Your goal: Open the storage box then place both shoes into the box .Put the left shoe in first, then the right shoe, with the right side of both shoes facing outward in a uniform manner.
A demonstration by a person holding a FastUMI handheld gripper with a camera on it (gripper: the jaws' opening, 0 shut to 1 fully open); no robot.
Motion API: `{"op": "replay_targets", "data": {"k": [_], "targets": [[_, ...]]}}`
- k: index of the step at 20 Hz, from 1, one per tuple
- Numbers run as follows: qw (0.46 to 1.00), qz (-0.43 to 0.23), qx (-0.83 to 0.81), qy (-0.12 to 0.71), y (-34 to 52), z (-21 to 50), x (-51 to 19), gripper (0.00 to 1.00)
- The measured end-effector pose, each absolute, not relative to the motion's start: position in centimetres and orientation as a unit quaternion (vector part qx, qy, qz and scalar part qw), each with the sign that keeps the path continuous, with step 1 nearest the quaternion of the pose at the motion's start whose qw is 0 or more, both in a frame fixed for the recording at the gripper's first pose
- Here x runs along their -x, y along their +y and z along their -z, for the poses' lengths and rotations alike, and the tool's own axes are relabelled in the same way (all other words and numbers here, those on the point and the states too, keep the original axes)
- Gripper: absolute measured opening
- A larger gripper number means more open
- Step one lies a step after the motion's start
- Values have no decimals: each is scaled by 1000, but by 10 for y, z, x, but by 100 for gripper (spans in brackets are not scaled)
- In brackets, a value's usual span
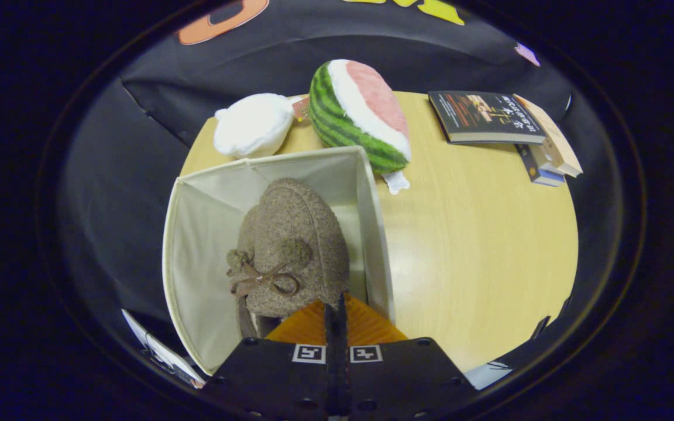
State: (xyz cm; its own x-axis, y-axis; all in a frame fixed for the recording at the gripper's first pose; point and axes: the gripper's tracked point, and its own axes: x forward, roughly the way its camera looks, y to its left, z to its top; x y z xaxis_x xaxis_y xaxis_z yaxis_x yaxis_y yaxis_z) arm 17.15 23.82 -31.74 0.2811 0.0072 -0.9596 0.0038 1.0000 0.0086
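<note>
The gripper (337, 304) is closed tight, nearly touching a shoe (290, 245) in the box (196, 234) (watermelon toy (354, 114) behind).

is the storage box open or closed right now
Open: the storage box has no lid over it, and a brown shoe sits inside, just ahead of the claw.

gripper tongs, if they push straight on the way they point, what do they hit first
Likely the brown fuzzy shoe with the bow, inside the open storage box. The tongs look closed at its heel, though contact is unclear.
</note>
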Motion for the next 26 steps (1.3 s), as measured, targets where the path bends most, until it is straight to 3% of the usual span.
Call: {"op": "replay_targets", "data": {"k": [5,6,8,10,14,17,22,26], "targets": [[795,44,29,604,237,335,-177,3],[798,44,33,600,237,334,-179,11],[795,36,37,604,239,335,-178,14],[797,-7,29,604,256,331,-176,31],[817,-43,41,573,265,301,-165,77],[842,-47,61,533,257,266,-156,95],[885,-46,63,459,231,195,-130,97],[939,-37,64,337,203,120,-113,96]]}}
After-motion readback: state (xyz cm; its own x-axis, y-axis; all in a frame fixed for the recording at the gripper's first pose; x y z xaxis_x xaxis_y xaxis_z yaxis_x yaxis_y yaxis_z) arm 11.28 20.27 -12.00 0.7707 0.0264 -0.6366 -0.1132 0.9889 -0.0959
